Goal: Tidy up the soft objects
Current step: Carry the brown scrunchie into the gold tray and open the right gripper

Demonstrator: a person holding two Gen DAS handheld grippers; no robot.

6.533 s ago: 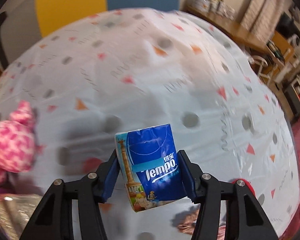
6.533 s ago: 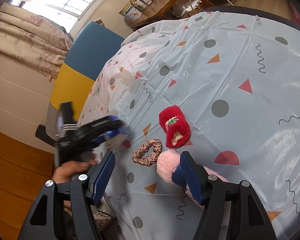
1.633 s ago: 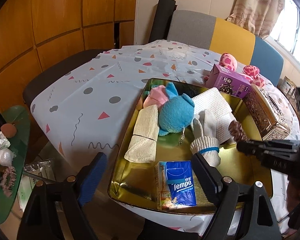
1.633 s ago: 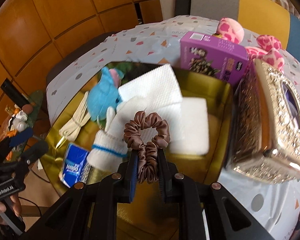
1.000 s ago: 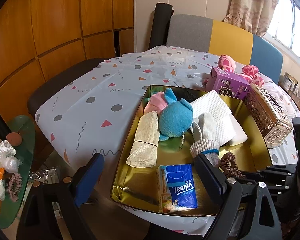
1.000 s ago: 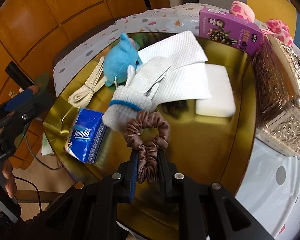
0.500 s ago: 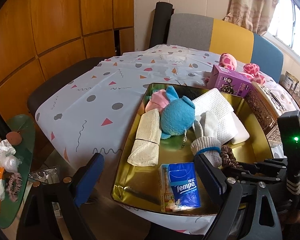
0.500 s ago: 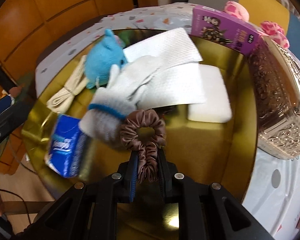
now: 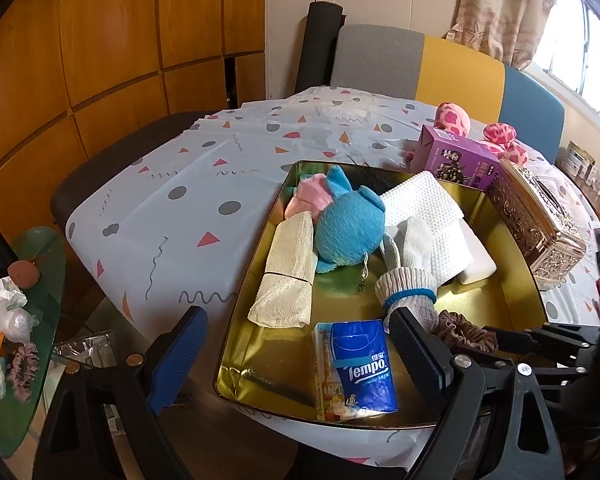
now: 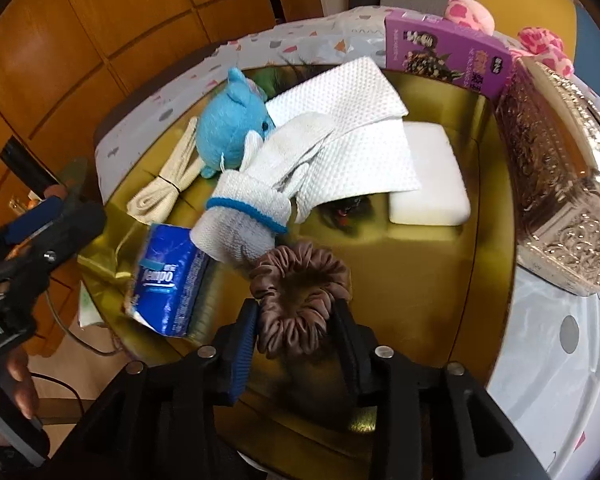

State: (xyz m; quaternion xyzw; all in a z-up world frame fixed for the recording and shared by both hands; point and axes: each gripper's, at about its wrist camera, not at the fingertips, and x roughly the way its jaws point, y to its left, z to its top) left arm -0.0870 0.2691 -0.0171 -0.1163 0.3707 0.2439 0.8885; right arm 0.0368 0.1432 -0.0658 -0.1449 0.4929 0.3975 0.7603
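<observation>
A gold tray [image 9: 512,236] [image 10: 428,280] on the table holds a blue plush [image 9: 348,232], a white glove [image 10: 268,184], white cloths [image 10: 364,128], a folded cream cloth [image 9: 288,276] and a blue Tempo tissue pack [image 9: 360,364] [image 10: 168,284]. My right gripper [image 10: 296,320] has its jaws parted around a brown scrunchie [image 10: 300,292] [image 9: 464,330] that rests low in the tray beside the glove cuff. My left gripper [image 9: 300,344] is open and empty at the tray's near edge, just in front of the tissue pack.
A purple box [image 9: 456,156], pink spotted plush toys [image 9: 500,136] and an ornate gold tissue box [image 9: 540,220] stand beyond and right of the tray. A glass side table with clutter [image 9: 16,308] is at the left. Chairs stand behind the table.
My right gripper has lowered the scrunchie into the tray and spread its jaws, so it no longer pinches it. My left gripper has stayed open near the tray's edge.
</observation>
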